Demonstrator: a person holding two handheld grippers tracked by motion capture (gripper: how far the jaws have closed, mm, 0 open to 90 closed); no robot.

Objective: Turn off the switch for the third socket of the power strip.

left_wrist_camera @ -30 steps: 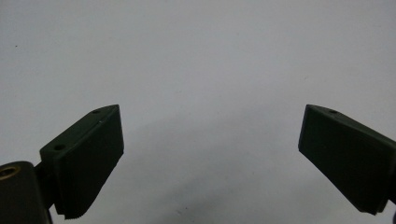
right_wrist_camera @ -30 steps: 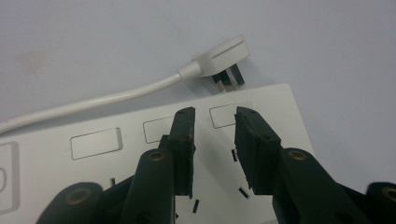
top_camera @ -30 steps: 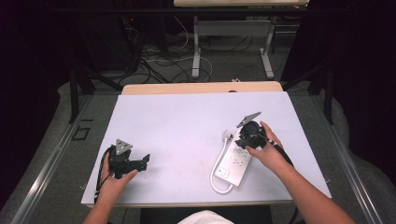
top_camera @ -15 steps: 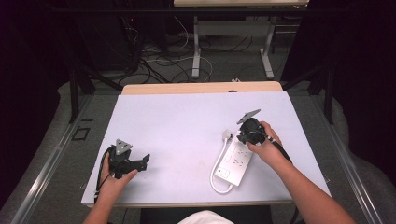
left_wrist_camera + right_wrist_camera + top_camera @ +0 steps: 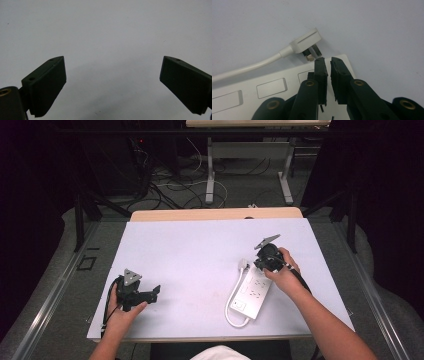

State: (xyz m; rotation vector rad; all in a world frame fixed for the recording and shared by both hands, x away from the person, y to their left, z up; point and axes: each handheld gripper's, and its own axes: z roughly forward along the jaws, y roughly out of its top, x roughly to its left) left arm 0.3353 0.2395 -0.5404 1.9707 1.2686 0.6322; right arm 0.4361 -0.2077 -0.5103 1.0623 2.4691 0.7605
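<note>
The white power strip lies on the pale surface at the person's right, its far end just under the right hand-held gripper; its cord loops along its left side and round the near end, and the plug lies just beside the strip's far corner; in the right gripper view the plug rests on its side, pins toward the strip, close ahead of the jaw tips; the right hand-held gripper has just been closing, its jaws now nearly pressed together with only a thin gap and nothing between them, poised over the strip's end; the left hand-held gripper rests near the surface's left front edge, well apart from the strip; its jaws stand spread wide over bare surface, pinching nothing.
</note>
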